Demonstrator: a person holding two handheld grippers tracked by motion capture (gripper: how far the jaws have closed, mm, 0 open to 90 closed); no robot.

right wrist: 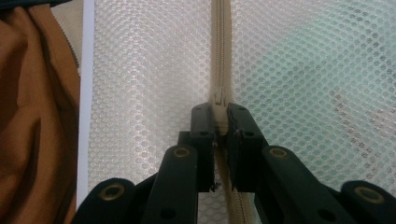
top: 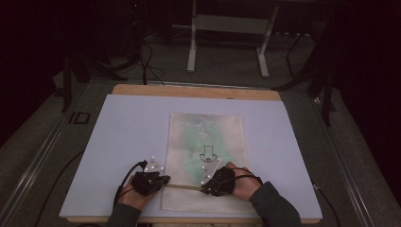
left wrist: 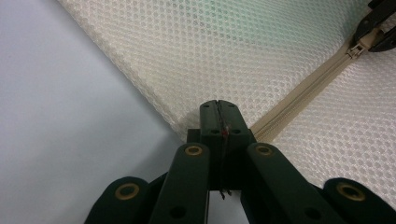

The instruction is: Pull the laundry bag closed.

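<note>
The bag [left wrist: 261, 51] is showing as cream honeycomb mesh cloth, slightly sheeny, with a woven beige zip [right wrist: 219, 56] and a plastic-looking pull [right wrist: 218, 100]. The mat [left wrist: 60, 116] is looking smooth and matt. The table [top: 194, 91] edge is looking wooden.

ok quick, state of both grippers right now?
Left gripper: shut, pinching the corner of the mesh pouch at the zipper's end.
Right gripper: shut on the zipper pull.

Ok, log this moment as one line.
left gripper shut on mesh bag corner | right gripper shut on zipper pull | zipper closed
</note>
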